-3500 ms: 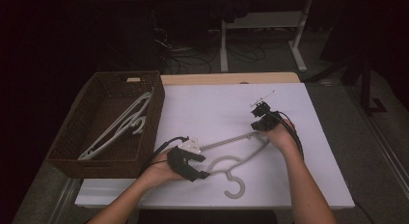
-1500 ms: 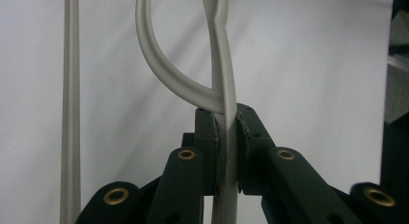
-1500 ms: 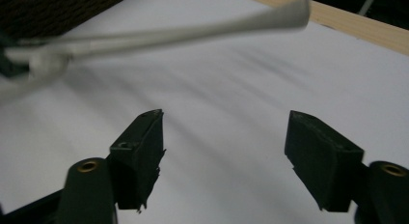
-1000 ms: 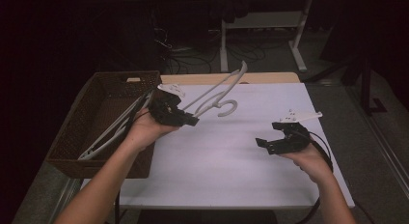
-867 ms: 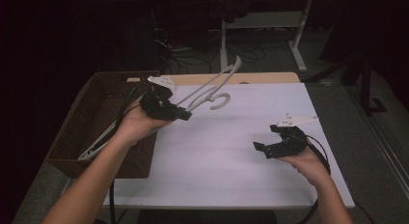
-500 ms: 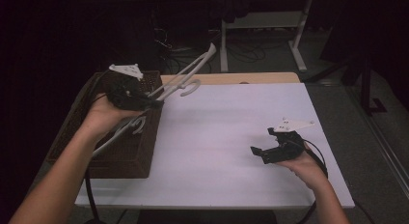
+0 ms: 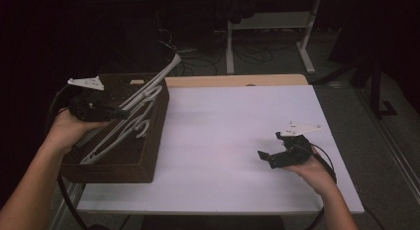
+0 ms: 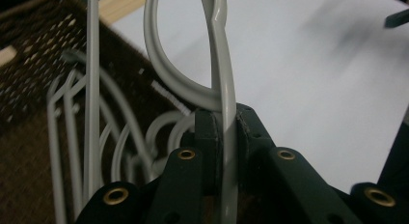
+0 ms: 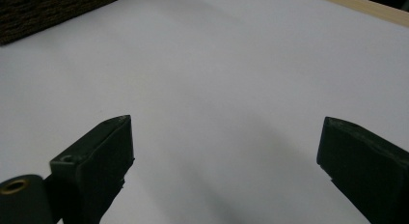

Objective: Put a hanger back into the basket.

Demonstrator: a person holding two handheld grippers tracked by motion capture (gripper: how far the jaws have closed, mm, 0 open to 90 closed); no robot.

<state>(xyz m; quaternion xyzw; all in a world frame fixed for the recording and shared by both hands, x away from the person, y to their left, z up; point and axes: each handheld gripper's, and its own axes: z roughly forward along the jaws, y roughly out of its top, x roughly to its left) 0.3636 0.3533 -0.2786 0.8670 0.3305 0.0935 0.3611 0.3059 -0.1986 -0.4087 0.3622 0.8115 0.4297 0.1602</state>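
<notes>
My left gripper (image 7: pixel 121 111) is shut on a grey plastic hanger (image 7: pixel 153 84), which it holds over the brown wicker basket (image 7: pixel 153 141) at the table's left edge. In the left gripper view the hanger's bar (image 8: pixel 226 113) is pinched between the two black jaws, with the hook curving up to the left. More grey hangers (image 7: pixel 116 138) lie inside the basket. My right gripper (image 7: pixel 267 158) rests low over the white table top at the right, open with nothing between its jaws; the right gripper view shows bare white surface between its fingertips (image 9: pixel 113 137).
The white table top (image 7: pixel 228 136) spans the middle, with a wooden strip (image 7: pixel 237 80) along its far edge. Beyond the table stand a dark floor, cables and a white desk frame (image 7: pixel 267 27). The basket's wall rises at the table's left.
My left gripper has carried the hanger leftward from above the table to over the basket. The right gripper has stayed nearly still, open.
</notes>
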